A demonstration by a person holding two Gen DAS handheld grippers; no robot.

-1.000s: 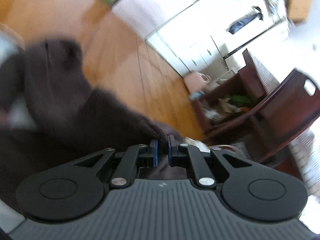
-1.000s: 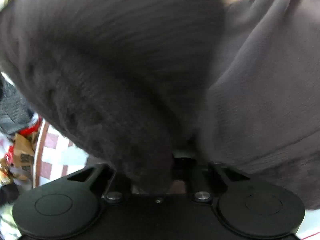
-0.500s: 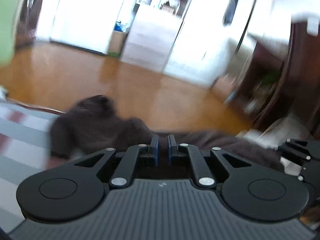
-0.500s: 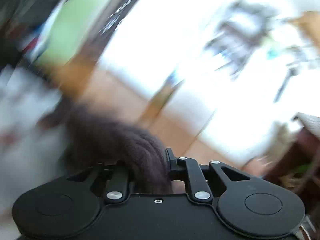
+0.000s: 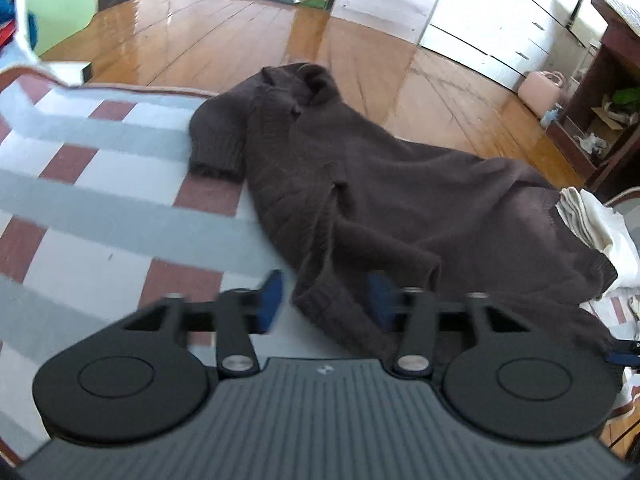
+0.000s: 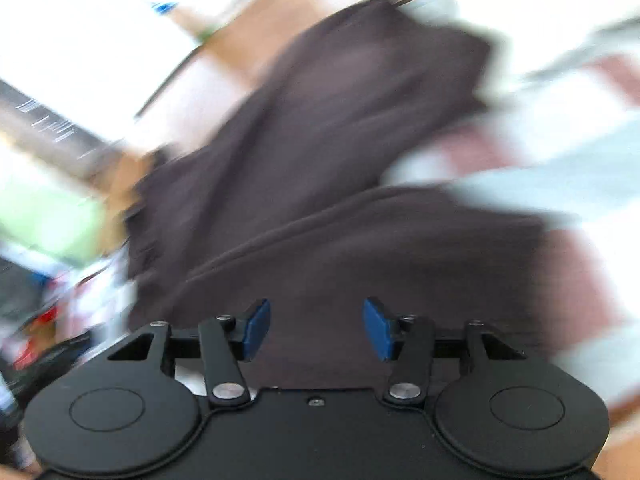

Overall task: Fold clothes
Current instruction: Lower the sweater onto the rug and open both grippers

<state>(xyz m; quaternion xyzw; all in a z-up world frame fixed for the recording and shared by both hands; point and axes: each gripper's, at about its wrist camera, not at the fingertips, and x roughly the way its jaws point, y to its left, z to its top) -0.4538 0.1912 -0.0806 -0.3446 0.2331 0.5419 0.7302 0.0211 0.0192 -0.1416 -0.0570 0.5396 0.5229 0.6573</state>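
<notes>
Left gripper (image 5: 320, 300): jaws opening, a ribbed hem of the sweater (image 5: 380, 184) lying between them, not pinched. The sweater lies rumpled along the far edge of the checked bed (image 5: 100, 200), collar toward the floor. Right gripper (image 6: 316, 328): jaws opening over sweater cloth, blurred view. Likely next step: flatten the sweater, smoothing sleeves outward before folding.

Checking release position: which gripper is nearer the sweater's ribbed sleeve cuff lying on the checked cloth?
Left. The left gripper is opening at the sweater's near hem, the cuff ahead. The right gripper is opening over blurred fabric; no cuff discernible.
</notes>
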